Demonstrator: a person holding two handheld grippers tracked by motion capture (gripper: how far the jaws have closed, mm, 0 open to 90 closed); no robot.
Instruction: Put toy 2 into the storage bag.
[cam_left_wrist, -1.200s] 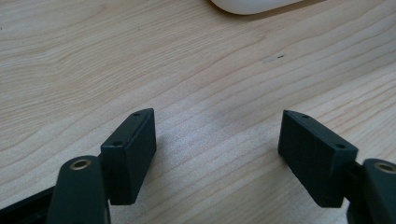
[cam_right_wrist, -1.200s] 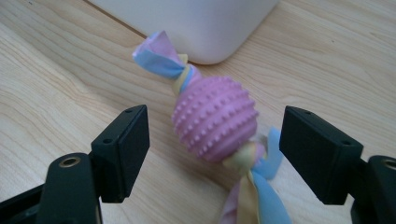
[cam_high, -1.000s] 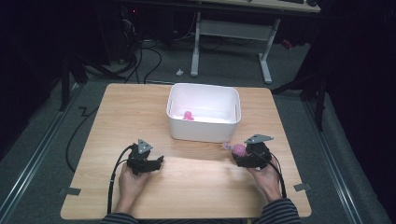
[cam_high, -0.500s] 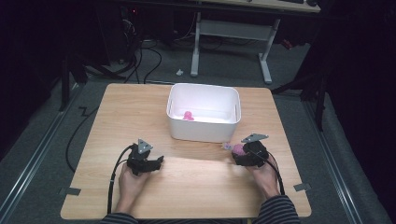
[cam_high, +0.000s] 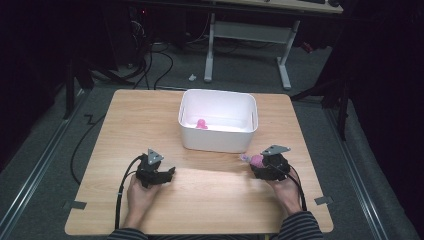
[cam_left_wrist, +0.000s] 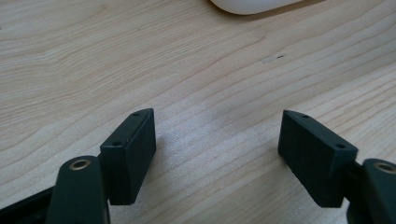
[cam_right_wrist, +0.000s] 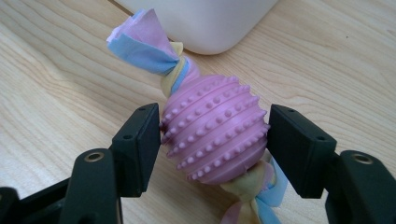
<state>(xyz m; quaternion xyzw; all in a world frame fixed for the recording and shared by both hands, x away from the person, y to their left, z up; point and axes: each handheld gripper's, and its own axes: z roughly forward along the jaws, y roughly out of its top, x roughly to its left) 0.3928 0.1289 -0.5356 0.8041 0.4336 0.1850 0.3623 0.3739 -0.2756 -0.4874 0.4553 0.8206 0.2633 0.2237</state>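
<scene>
Lengthwise, pink toy (cam_right_wrist: 215, 128) toward bin (cam_right_wrist: 205, 18)

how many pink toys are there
2: a pink toy lies inside the white bin; a studded pink ball toy sits clamped in the right gripper, just in front of the bin.

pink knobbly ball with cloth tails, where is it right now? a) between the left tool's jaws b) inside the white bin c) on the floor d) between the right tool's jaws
d: in the right gripper view the right tool has its jaws pressed on both sides of the pink knobbly ball, on the table beside the white bin.
</scene>
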